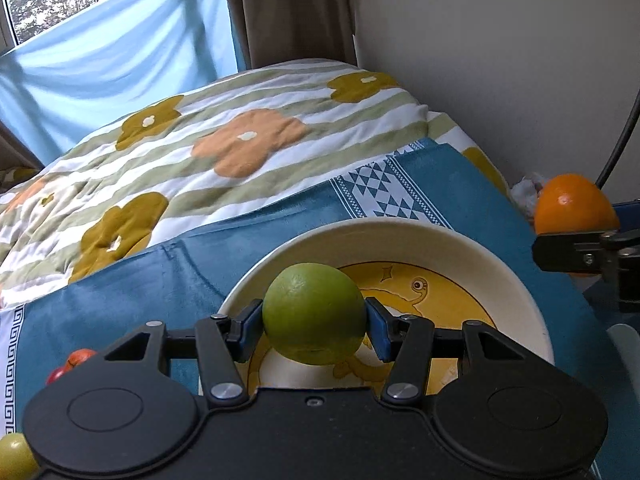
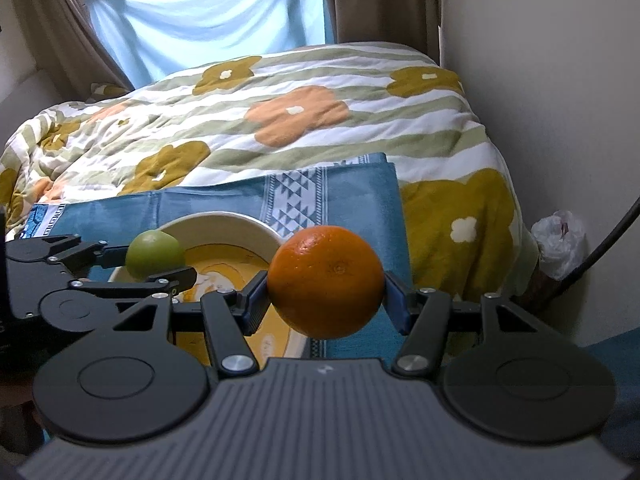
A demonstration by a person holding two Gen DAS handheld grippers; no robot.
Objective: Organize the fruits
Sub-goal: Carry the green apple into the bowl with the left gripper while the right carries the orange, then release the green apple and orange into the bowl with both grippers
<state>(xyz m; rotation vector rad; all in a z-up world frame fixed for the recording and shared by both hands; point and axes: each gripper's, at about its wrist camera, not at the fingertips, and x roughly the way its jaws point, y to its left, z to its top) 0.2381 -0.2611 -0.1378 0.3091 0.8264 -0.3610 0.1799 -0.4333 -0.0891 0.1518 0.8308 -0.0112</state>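
Observation:
My left gripper [image 1: 315, 326] is shut on a green lime [image 1: 314, 312] and holds it over the near part of a cream bowl [image 1: 400, 236] with a yellow cartoon bottom. My right gripper [image 2: 326, 294] is shut on an orange [image 2: 326, 282], held in the air to the right of the bowl [image 2: 224, 220]. The orange [image 1: 574, 204] and part of the right gripper show at the right edge of the left wrist view. The lime [image 2: 155, 254] and the left gripper [image 2: 156, 266] show at the left of the right wrist view, above the bowl's left rim.
The bowl stands on a blue cloth [image 1: 160, 272] spread over a flowered quilt [image 1: 240, 140]. Small red fruits [image 1: 74, 362] and a green one [image 1: 14, 456] lie on the cloth at the lower left. A wall [image 2: 560, 80] and a white plastic bag [image 2: 560, 244] are at the right.

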